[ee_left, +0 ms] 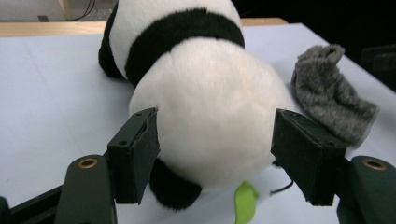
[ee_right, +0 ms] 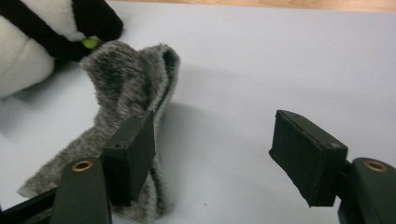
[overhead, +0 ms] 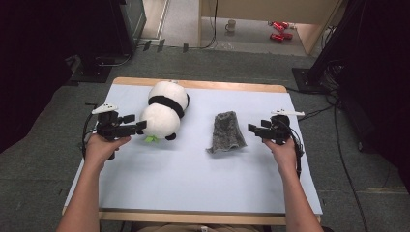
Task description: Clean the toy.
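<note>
Grey carpet all round, pale blue table top (overhead: pixel 159 179) with wooden far edge, mug (overhead: pixel 231 25) and red cans (overhead: pixel 278 30) on floor beyond.

Left to right: left gripper (overhead: pixel 139 126) held level, aimed at panda plush (overhead: pixel 164 113) lying on left half of table, nose-on to its rounded white end. Seen from left gripper view: jaws wide, straddling white bulge (ee_left: pixel 210 126), pads just beside fur, not pressing. Nothing gripped yet. Probably lined up to pinch the soft body.

Green tag (ee_left: pixel 245 200) poking out under plush.

Grey fuzzy cloth piece (overhead: pixel 226 133) mid-right, standing crumpled, apart from panda.

Right gripper (overhead: pixel 252 129) just right of cloth, also level, jaws apart and empty; in right gripper view one pad (ee_right: pixel 135 154) close against fuzzy edge (ee_right: pixel 126 88), other over bare table. Likely staged for grabbing cloth edge.
</note>
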### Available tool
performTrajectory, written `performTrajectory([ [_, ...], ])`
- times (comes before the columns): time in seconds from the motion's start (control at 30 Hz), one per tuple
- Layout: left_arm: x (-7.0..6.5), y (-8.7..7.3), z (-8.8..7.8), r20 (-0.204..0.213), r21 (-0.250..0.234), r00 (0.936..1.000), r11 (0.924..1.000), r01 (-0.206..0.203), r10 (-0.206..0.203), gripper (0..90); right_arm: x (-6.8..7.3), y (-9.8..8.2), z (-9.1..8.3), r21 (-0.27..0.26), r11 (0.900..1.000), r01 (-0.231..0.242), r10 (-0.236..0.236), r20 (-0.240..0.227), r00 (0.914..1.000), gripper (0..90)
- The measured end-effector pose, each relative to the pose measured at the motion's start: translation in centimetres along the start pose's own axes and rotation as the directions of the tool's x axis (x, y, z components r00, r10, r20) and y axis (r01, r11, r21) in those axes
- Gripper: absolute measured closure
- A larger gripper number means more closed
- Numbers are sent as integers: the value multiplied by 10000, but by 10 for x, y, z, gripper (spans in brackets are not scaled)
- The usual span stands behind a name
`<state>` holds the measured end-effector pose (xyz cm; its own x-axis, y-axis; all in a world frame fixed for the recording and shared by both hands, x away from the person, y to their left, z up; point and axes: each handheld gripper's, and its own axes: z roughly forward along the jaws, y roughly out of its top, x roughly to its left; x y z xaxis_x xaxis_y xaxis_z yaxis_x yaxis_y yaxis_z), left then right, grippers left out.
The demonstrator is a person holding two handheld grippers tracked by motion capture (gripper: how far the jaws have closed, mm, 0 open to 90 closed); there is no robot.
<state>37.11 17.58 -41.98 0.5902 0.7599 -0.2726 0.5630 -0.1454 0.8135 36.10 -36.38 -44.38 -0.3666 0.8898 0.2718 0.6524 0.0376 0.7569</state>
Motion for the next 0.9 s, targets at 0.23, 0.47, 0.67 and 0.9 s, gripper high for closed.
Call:
performTrajectory([
  [0.23,12,-18,-3,-439,483,9988,9987,-183,204,345,-15,-4,6,5,10000,23,-23,601,9982,322],
  [0.47,29,-36,-3,-1004,771,9946,9969,-167,244,348,-27,-7,14,219,9988,431,-455,1239,9912,381],
  [0.67,42,-48,4,-1525,1339,9870,9905,-311,516,348,-35,-12,17,473,9973,561,-654,2266,9718,395],
  [0.9,41,-53,10,-1527,1707,9818,9815,-861,1127,352,-45,-26,26,959,9954,22,-285,2738,9614,421],
])
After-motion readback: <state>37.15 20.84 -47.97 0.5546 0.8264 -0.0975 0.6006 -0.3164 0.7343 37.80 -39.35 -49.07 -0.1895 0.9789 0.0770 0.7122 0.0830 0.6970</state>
